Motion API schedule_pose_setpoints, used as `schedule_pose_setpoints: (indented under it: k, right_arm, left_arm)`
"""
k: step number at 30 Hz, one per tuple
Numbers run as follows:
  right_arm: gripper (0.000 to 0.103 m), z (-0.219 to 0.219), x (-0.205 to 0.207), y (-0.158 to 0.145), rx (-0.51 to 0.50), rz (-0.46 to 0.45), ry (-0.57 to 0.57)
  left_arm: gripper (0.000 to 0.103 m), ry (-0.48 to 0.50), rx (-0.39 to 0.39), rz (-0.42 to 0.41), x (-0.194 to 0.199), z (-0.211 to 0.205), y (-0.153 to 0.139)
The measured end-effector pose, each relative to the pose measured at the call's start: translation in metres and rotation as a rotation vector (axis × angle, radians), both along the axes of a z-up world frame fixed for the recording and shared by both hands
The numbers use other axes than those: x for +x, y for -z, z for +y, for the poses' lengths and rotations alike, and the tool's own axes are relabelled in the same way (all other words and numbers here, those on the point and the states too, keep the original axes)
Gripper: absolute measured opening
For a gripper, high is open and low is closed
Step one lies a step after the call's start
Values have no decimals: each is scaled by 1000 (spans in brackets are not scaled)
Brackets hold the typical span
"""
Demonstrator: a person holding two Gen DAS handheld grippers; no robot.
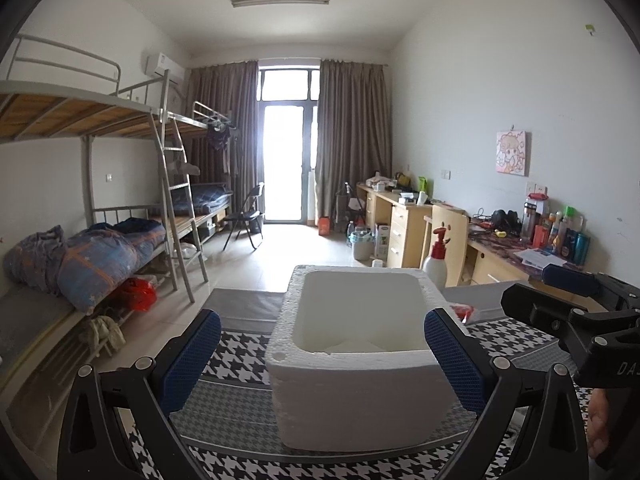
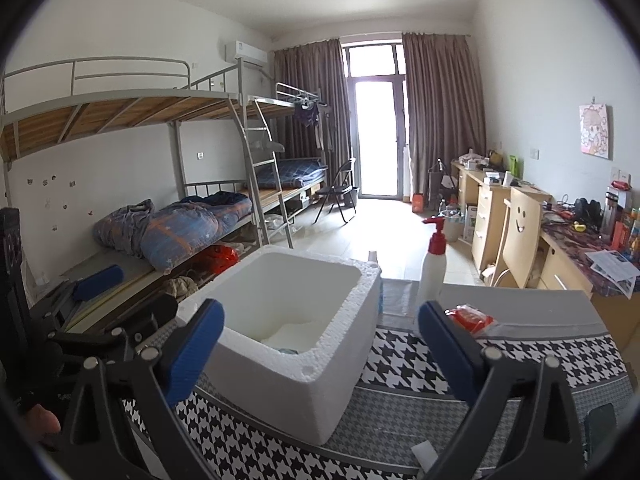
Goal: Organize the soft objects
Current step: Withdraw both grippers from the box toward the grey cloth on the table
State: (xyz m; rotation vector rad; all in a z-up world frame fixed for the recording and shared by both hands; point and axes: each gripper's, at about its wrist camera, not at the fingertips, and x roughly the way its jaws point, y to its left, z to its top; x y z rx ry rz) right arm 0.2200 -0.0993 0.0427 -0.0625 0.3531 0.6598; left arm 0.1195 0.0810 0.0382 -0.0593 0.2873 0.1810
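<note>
Your left gripper [image 1: 322, 354] is standing spread, foam box [image 1: 352, 360] sitting between its pads, near rim untouched. Your right gripper [image 2: 320, 350] is gaping empty; box ahead-left, red packet [image 2: 470, 317] ahead-right on table [image 2: 540, 356].

White foam box [image 2: 304, 344] sits upright, open-topped, on houndstooth cloth [image 2: 500, 364].

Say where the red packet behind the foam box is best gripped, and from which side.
Judging by its pose, the red packet lies flat on the table, right of the foam box and near the pump bottle. Likely best to come from above with the right gripper, already open, and pinch across its narrow width at the crinkled near edge, clear of the bottle.
</note>
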Motion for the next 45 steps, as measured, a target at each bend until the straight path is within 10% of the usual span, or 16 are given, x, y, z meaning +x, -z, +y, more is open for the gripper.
schedule_pose_setpoints:
  k: [45]
  right_arm:
    - [99, -79, -34, 8, 32, -19, 215]
  left_arm:
    - [102, 221, 11, -14, -8, -60, -1]
